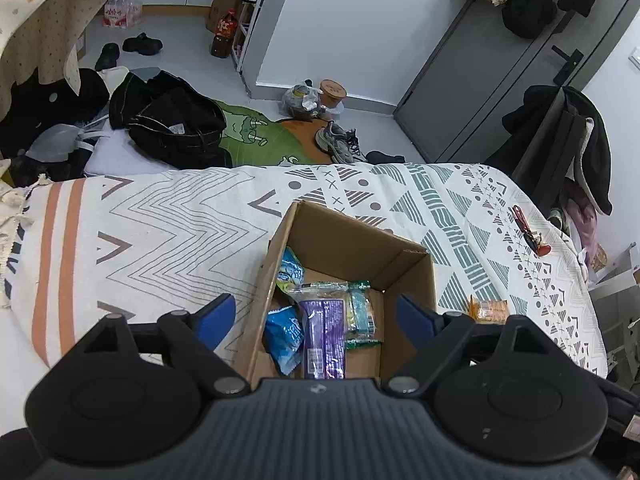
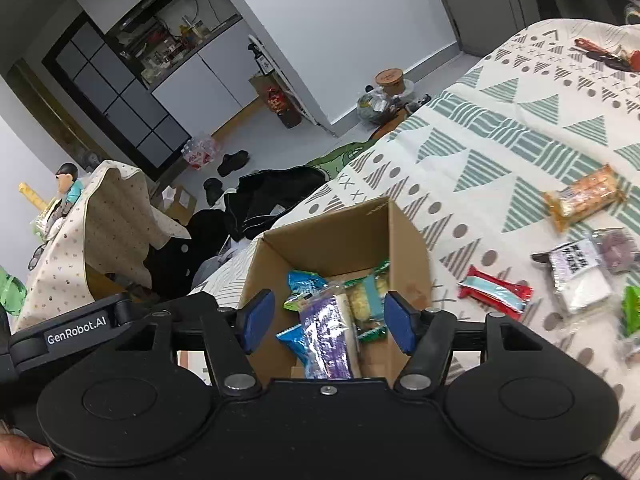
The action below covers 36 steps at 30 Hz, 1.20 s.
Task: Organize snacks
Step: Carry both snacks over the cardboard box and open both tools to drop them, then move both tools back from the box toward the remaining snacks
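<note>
Open brown cardboard box (image 1: 404, 276) on a patterned cream bedspread (image 1: 160, 232), purple foil snack packet (image 1: 324, 336) and blue snack bags (image 1: 286, 334) inside, orange wrapped snack (image 1: 489, 309) just beside the box, left gripper (image 1: 316, 316) spread wide above.

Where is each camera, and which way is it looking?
Left wrist: sits on the left gripper, looking down over the cardboard box toward the door; only its open blue-padded fingers show.
Right wrist: sits on the right gripper, looking over the same box toward the kitchen shelves; open fingers and a fingertip at the bottom-left corner show.
Shared: the box, its purple snack packet, the orange snack packet on the patterned bedspread.
</note>
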{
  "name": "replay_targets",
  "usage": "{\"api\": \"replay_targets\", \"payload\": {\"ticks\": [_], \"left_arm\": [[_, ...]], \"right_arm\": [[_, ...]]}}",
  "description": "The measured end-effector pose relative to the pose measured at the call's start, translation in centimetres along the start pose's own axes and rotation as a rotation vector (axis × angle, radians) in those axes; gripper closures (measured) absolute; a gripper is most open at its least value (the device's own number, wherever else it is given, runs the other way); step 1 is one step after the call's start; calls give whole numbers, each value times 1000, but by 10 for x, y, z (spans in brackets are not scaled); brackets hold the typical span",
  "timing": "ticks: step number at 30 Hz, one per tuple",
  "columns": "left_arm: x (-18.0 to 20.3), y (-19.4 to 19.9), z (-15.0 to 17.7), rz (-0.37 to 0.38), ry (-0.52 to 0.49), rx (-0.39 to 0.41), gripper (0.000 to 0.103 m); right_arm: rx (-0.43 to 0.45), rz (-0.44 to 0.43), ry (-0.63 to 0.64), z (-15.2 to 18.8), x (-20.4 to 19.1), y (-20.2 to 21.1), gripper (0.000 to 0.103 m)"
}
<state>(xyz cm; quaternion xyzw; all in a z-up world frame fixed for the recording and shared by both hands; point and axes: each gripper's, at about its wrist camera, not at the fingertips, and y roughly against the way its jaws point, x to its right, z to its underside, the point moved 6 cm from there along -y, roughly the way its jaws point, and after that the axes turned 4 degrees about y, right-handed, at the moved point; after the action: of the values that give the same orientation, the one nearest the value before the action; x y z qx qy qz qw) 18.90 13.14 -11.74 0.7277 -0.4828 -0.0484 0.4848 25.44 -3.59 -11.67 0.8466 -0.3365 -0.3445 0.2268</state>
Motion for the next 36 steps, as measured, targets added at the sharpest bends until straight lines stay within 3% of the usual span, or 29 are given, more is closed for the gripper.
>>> {"api": "replay_targets", "payload": {"ticks": [12, 36], "left_arm": [[35, 29, 13, -6, -71, 59, 0], [113, 45, 64, -42, -120, 87, 0]], "right_arm": [[53, 23, 8, -3, 29, 51, 32], [73, 77, 35, 8, 98, 124, 12]]}}
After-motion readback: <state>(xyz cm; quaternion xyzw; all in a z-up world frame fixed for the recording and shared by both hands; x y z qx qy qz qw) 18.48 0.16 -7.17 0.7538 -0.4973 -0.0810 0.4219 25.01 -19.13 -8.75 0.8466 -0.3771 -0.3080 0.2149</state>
